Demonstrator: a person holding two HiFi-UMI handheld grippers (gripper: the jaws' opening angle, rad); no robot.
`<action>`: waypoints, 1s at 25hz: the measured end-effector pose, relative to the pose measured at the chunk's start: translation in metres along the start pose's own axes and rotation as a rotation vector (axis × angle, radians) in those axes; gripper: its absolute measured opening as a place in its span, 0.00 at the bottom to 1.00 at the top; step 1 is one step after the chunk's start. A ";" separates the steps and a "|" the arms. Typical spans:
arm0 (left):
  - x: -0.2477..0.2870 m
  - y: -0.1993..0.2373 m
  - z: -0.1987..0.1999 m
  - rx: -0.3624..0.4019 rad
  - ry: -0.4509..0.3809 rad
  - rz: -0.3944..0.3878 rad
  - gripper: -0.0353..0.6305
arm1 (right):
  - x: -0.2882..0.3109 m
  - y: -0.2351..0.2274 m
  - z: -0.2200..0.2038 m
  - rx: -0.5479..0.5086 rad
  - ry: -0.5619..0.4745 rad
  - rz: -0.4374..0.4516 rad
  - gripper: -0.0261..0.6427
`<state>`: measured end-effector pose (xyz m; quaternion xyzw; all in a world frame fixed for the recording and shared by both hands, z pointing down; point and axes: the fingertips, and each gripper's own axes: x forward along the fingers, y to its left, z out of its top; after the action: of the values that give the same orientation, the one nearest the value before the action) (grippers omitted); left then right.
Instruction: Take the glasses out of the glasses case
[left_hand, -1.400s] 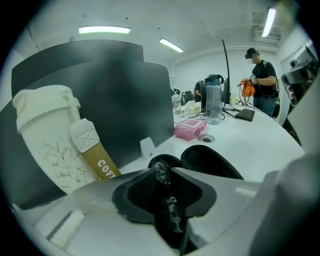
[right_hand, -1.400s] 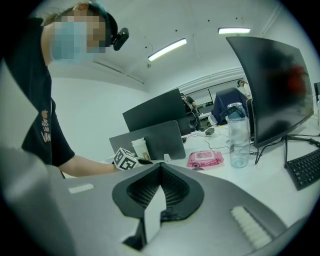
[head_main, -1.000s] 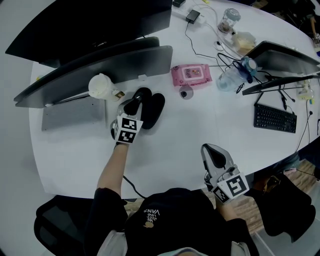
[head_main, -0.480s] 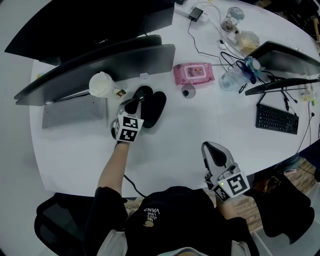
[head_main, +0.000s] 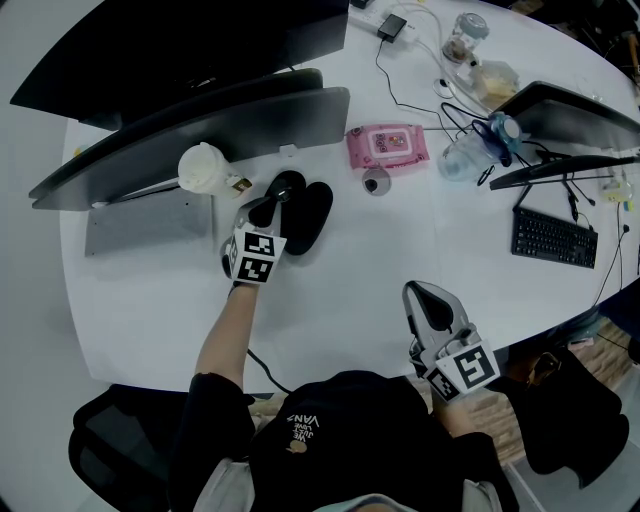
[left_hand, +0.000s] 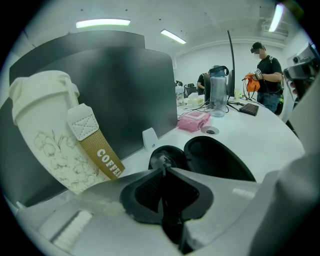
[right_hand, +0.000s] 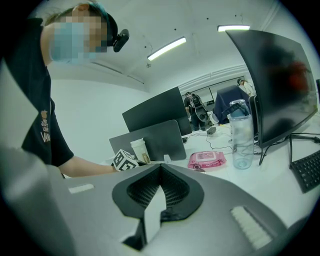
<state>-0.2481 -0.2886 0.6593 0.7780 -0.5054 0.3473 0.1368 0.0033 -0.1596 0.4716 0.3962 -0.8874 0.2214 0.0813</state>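
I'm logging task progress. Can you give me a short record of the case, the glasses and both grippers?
glasses case: black, open, on the white table, near the coffee cup
glasses: in the case half nearer the cup, not yet lifted out
left gripper: jaws shut on the glasses
right gripper: jaws shut, empty, near the table's front edge, apart from the case

We see white table (head_main: 380, 270): glasses case (head_main: 312, 215) open mid-surface, coffee cup (head_main: 200, 168) just left, pink wipes pack (head_main: 387, 146) beyond, keyboard (head_main: 553, 238) near right edge.
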 end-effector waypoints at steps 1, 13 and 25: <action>-0.001 0.000 0.000 -0.002 0.001 -0.001 0.08 | -0.001 0.000 0.001 0.000 -0.001 0.000 0.04; -0.016 -0.003 0.020 0.019 -0.028 -0.011 0.08 | -0.010 0.003 0.005 -0.010 -0.027 0.004 0.04; -0.045 -0.007 0.042 0.032 -0.078 0.013 0.08 | -0.029 0.012 0.013 -0.028 -0.072 0.021 0.04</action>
<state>-0.2362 -0.2775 0.5992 0.7897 -0.5098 0.3256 0.1021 0.0139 -0.1390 0.4467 0.3936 -0.8968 0.1954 0.0523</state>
